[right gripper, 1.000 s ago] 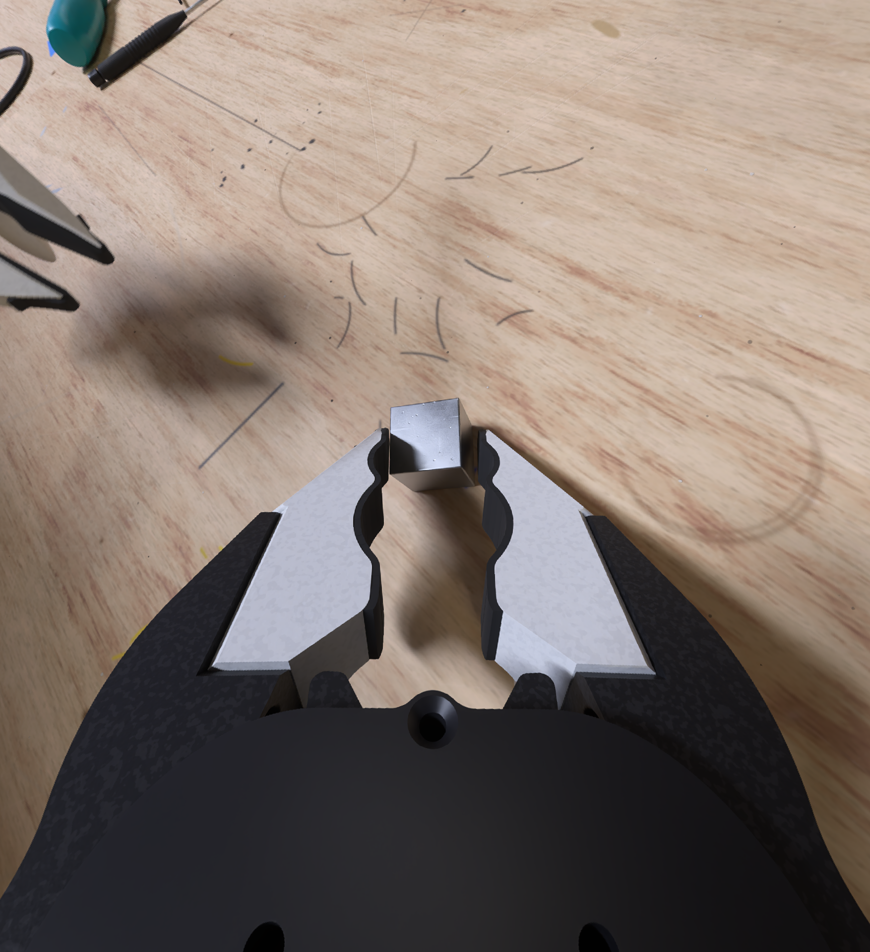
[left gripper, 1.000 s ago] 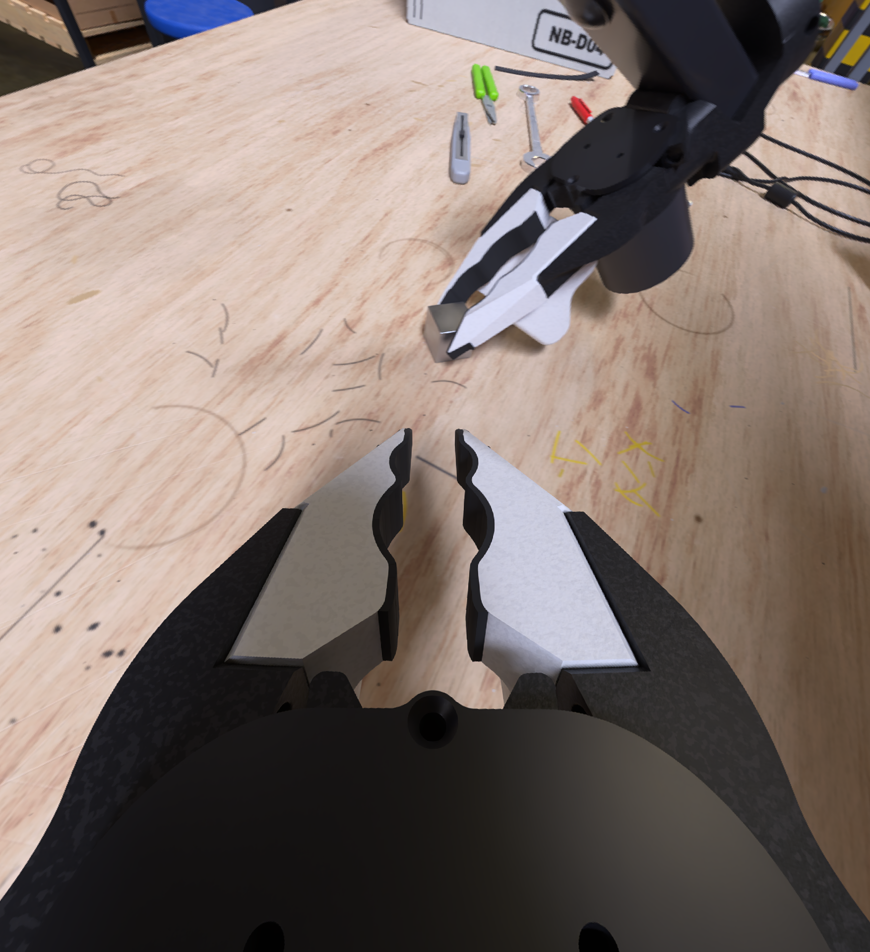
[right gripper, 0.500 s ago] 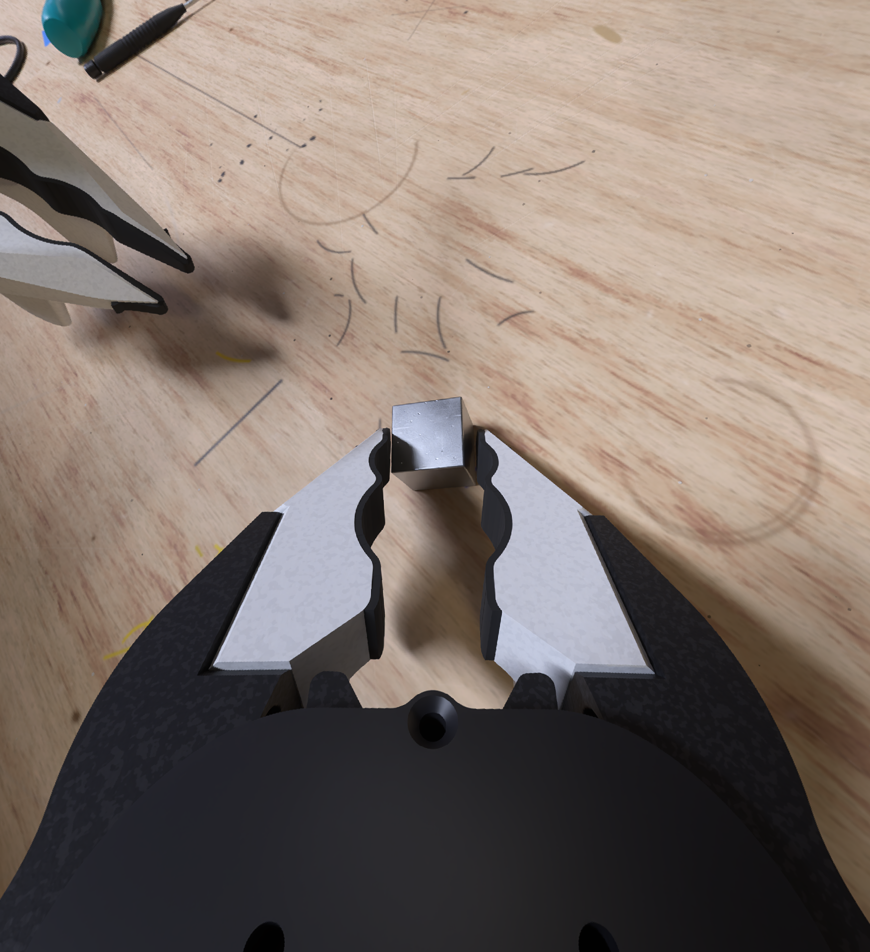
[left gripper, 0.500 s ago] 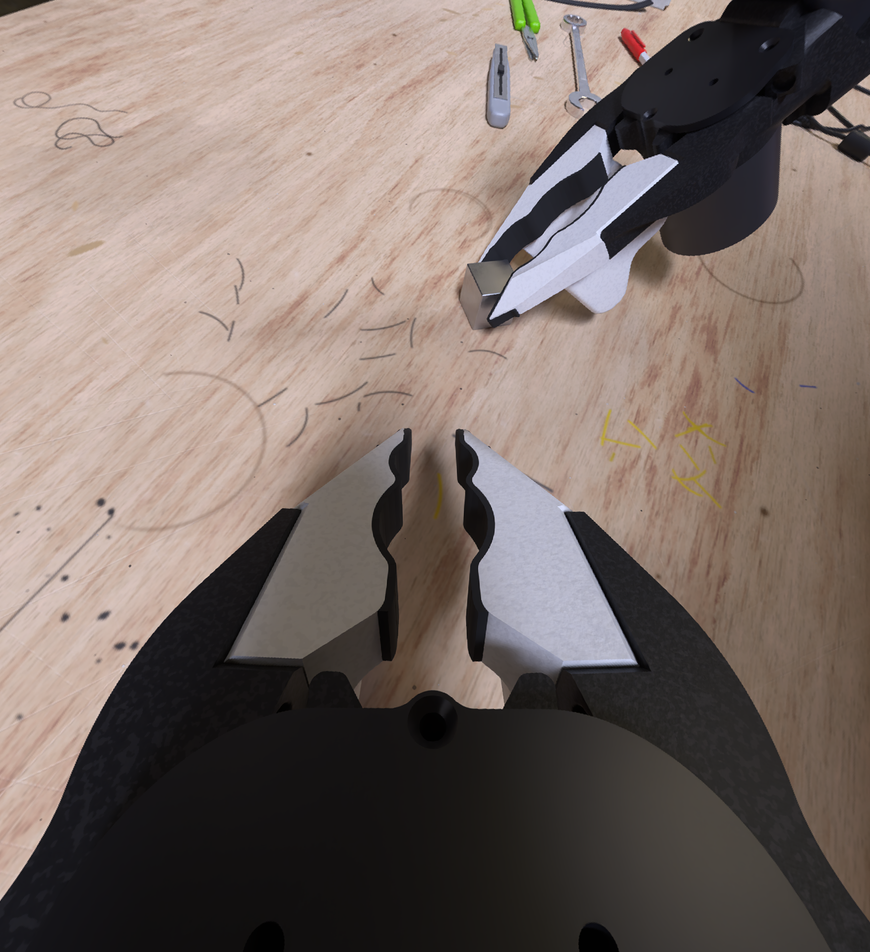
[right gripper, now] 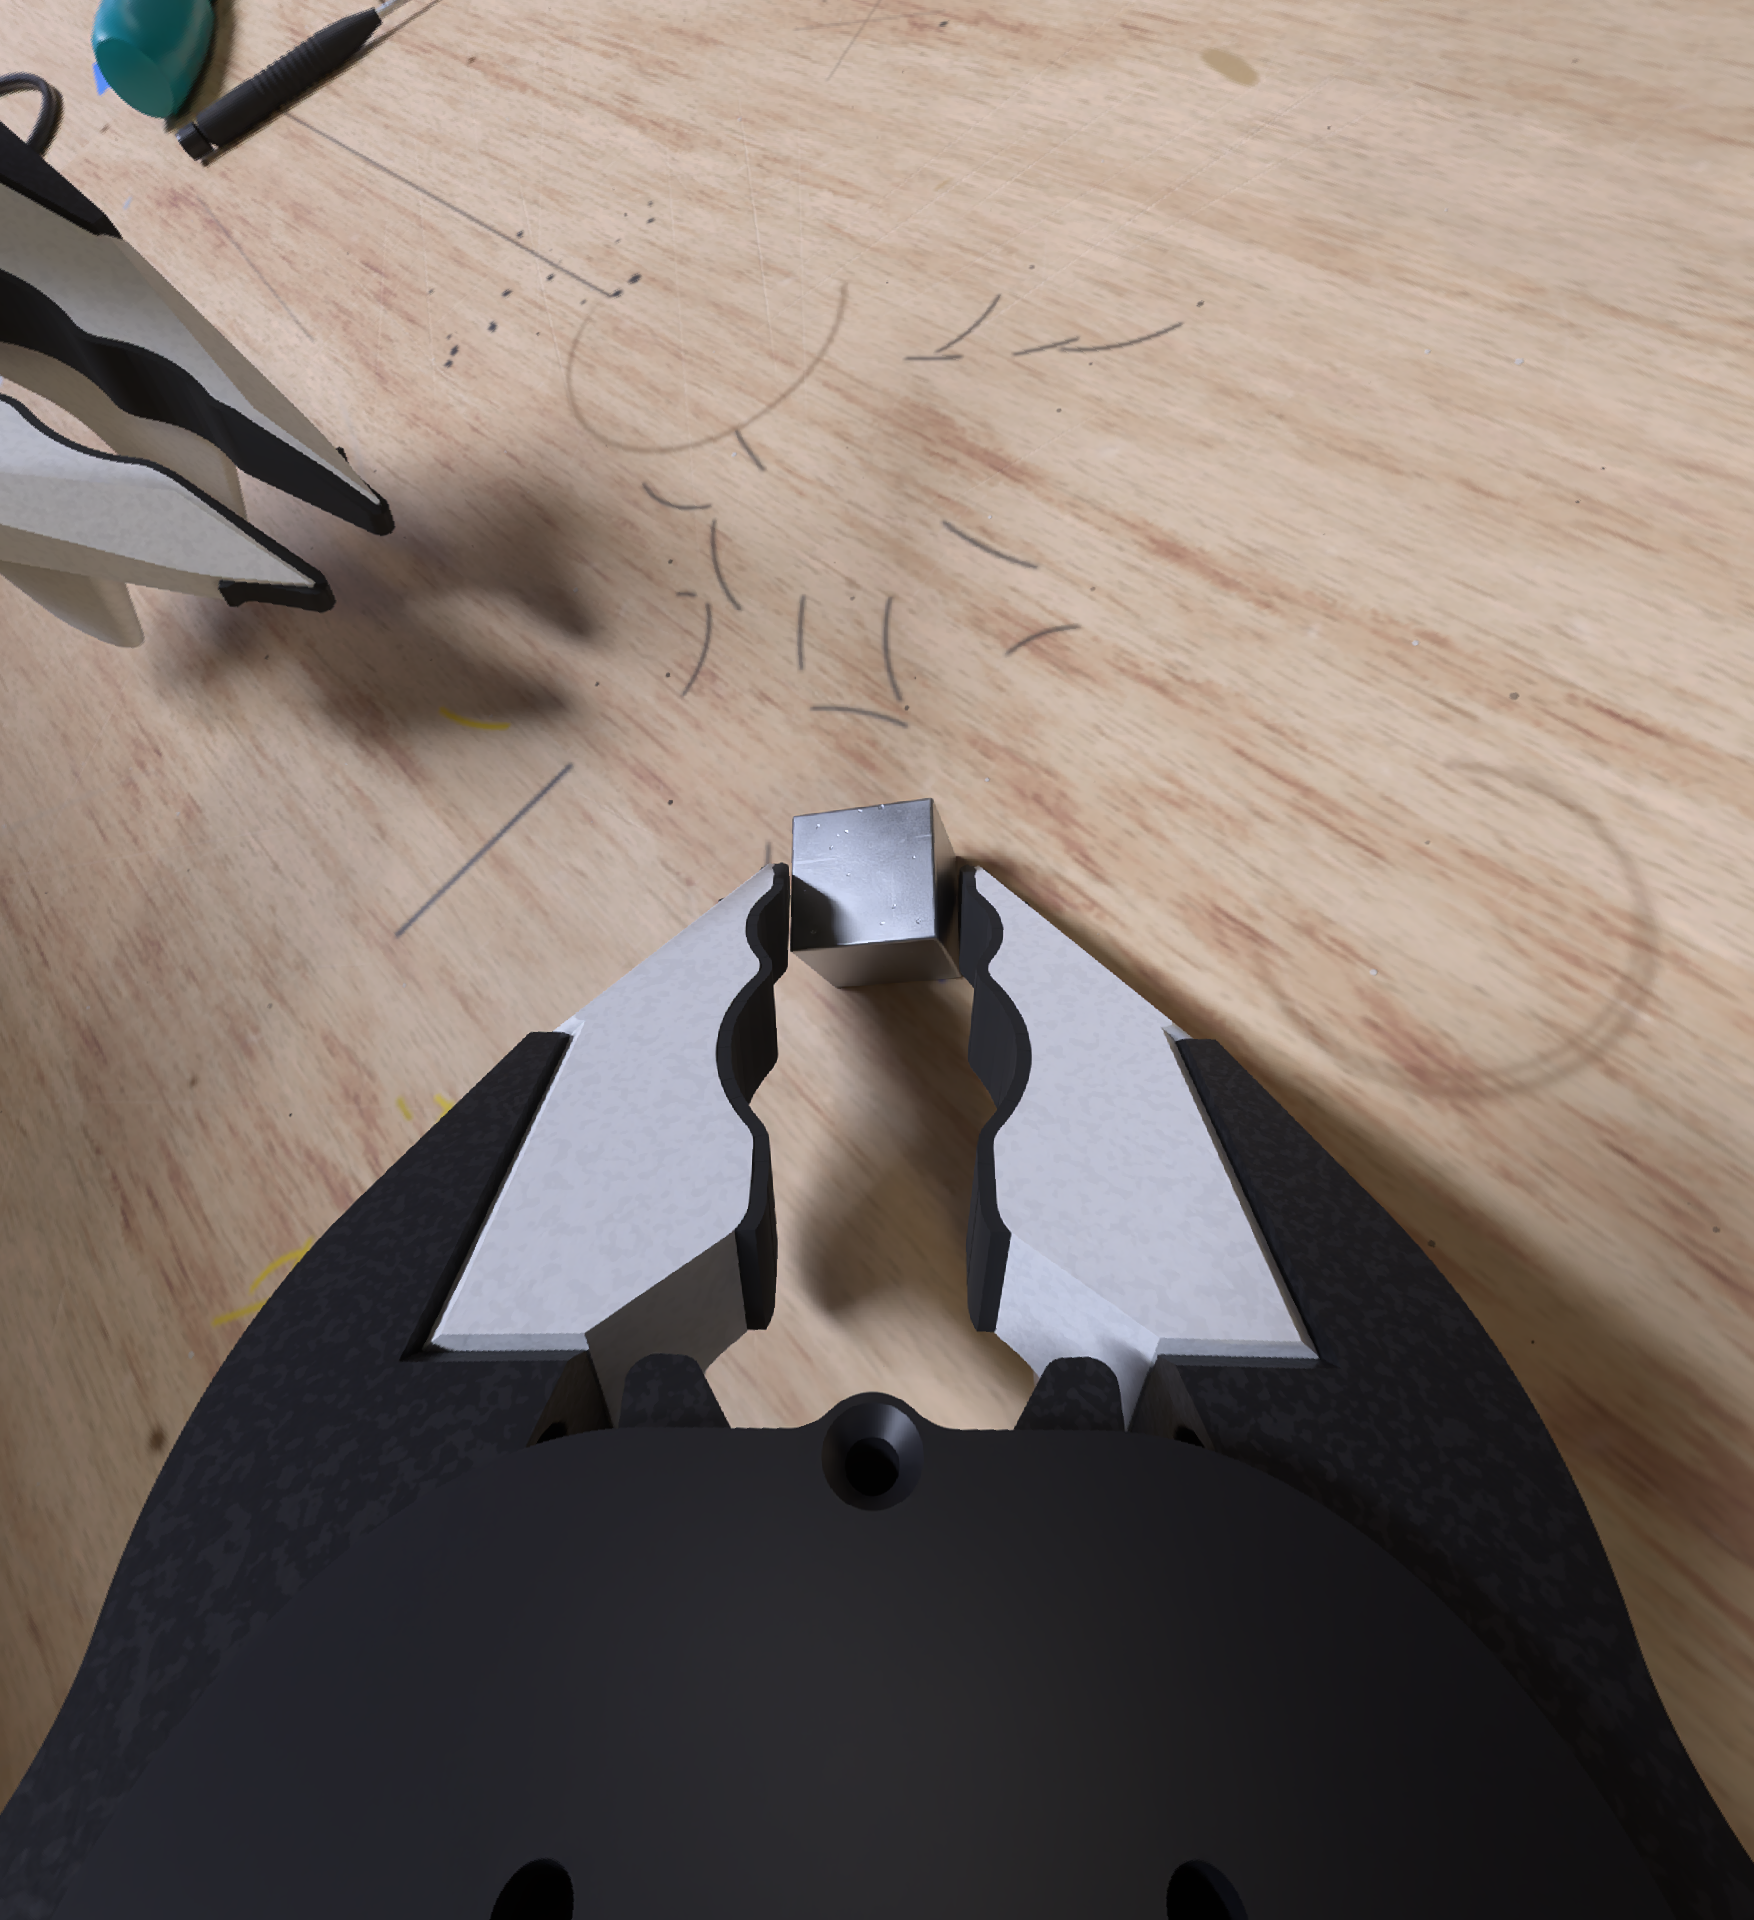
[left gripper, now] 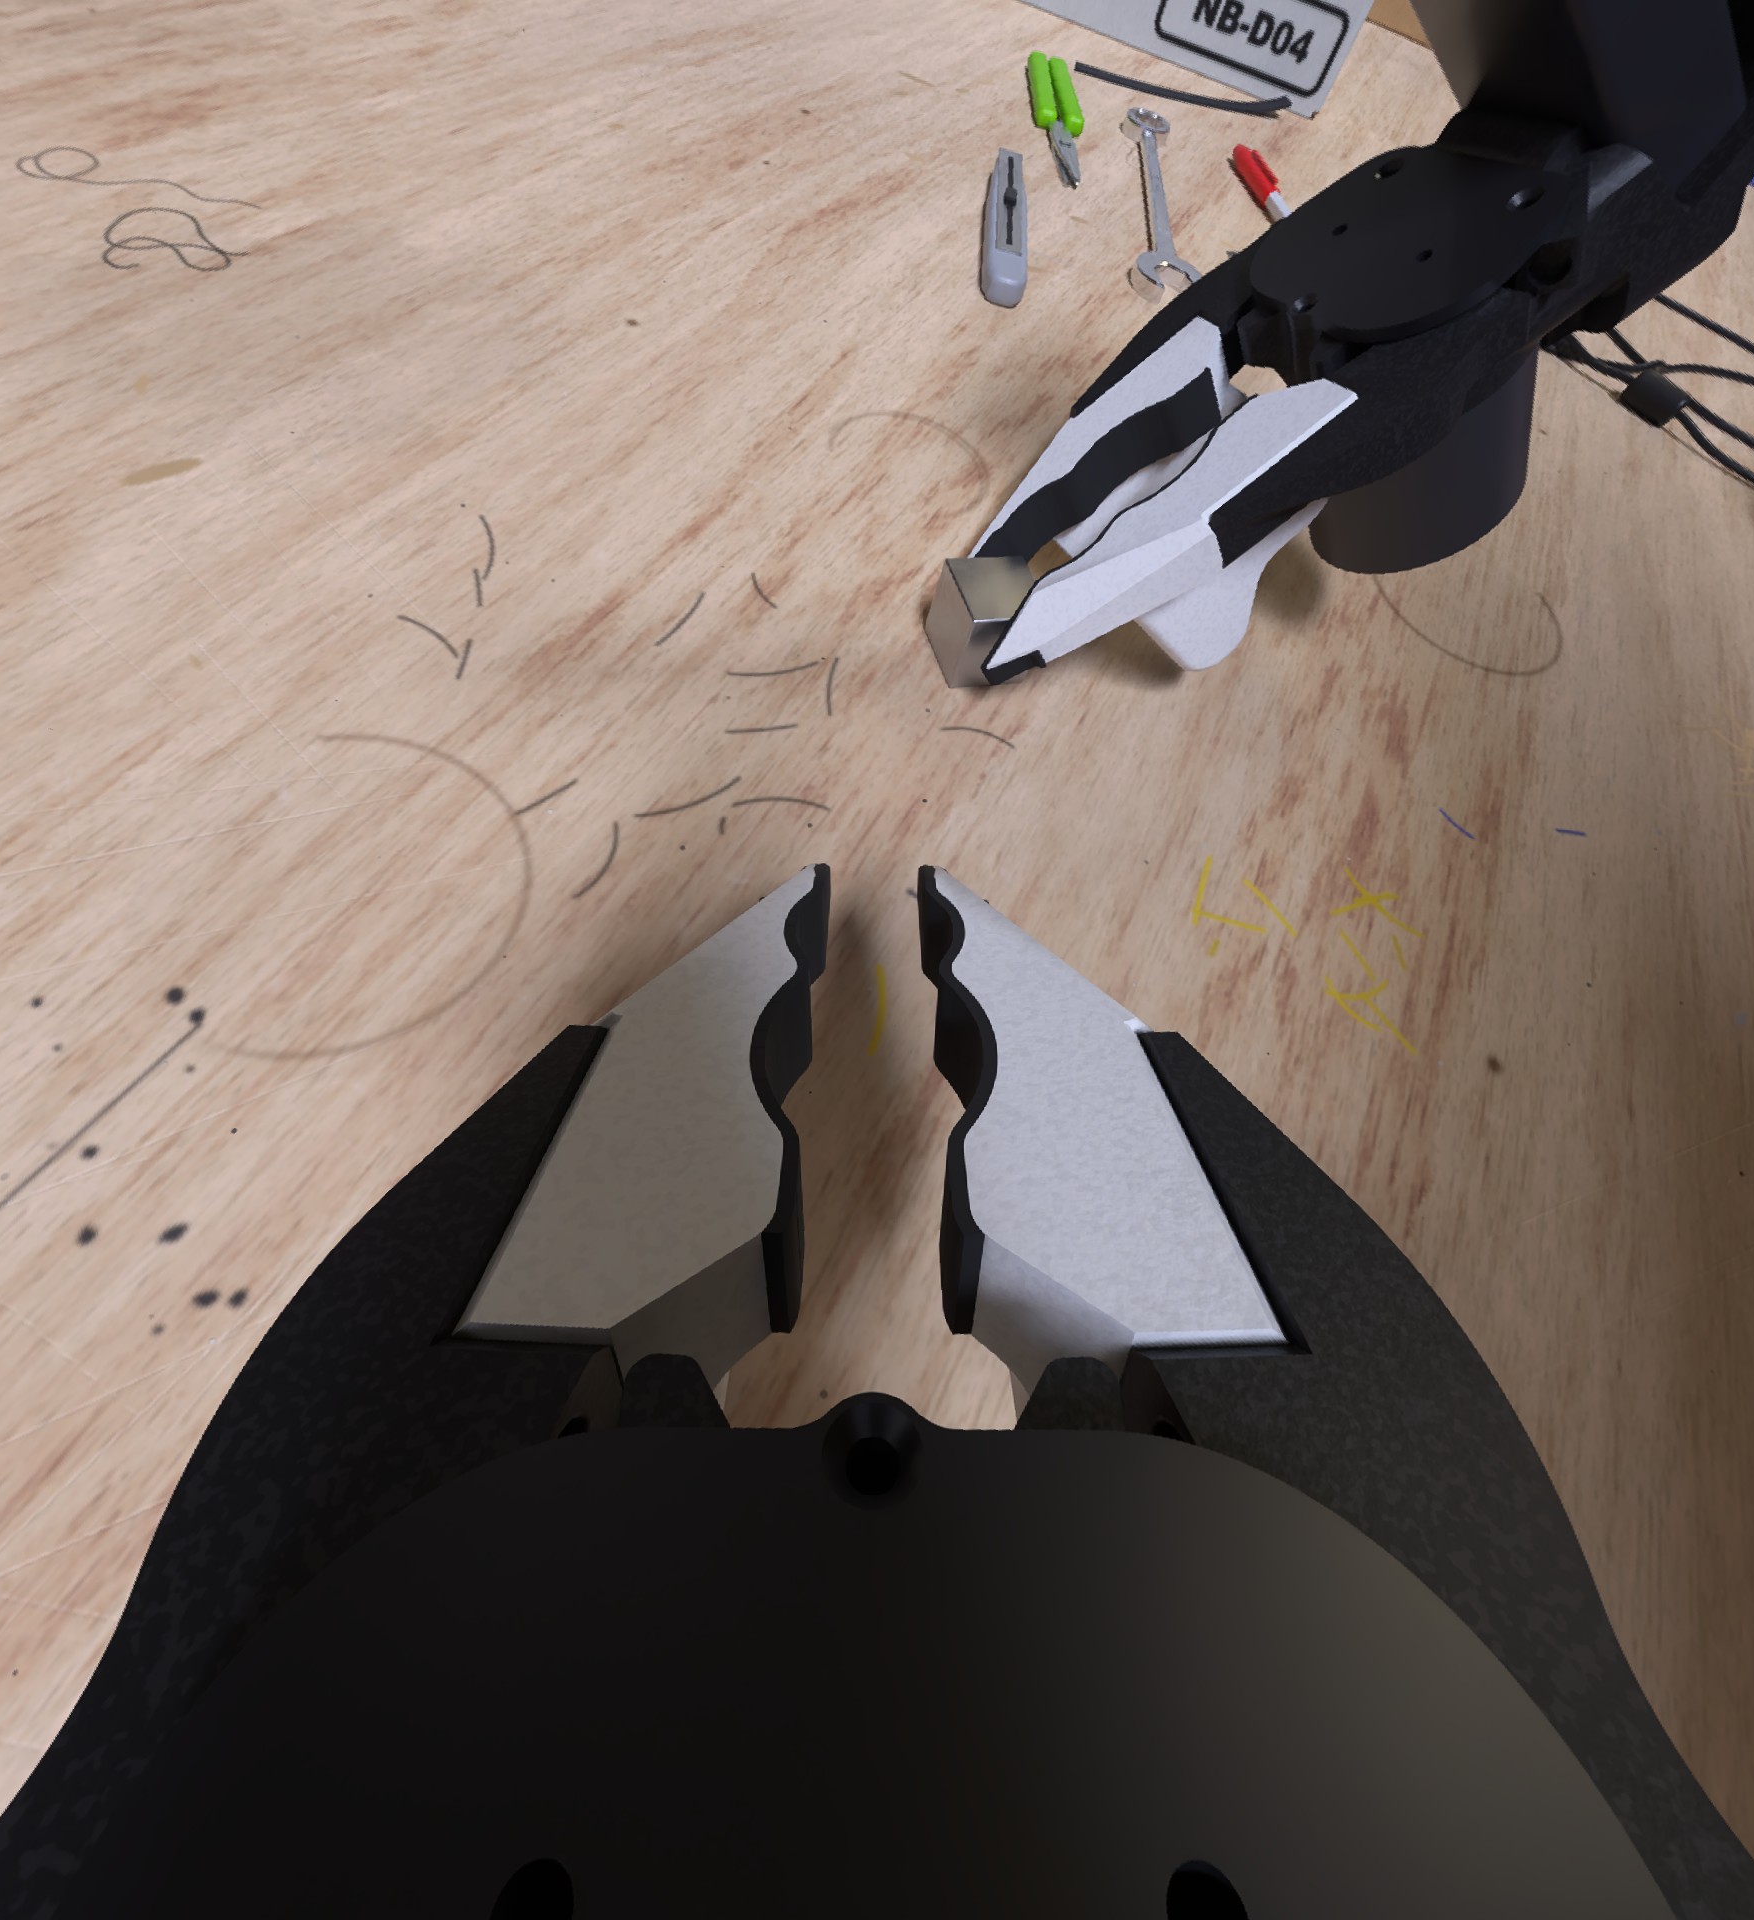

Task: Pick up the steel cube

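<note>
The steel cube (right gripper: 868,883) is small and shiny and sits between my right gripper's (right gripper: 873,896) fingertips, which are shut on its two sides. It is at or just above the wooden table (right gripper: 1372,520); I cannot tell which. In the left wrist view the cube (left gripper: 961,623) and the right gripper (left gripper: 1008,615) are ahead and to the right. My left gripper (left gripper: 873,878) is empty, its jaws a narrow gap apart, hovering over the table short of the cube. It also shows at the left of the right wrist view (right gripper: 348,561).
At the back lie a grey utility knife (left gripper: 1003,229), green-handled pliers (left gripper: 1055,104), a wrench (left gripper: 1153,208), a red marker (left gripper: 1252,171) and a grey plate (left gripper: 1216,42). Black cables (left gripper: 1735,416) lie at the right. A teal object (right gripper: 151,47) and a black pen (right gripper: 281,73) lie far left.
My left gripper has moved closer to the cube and reaches farther into the right wrist view. The right gripper stays shut on the cube and has barely moved.
</note>
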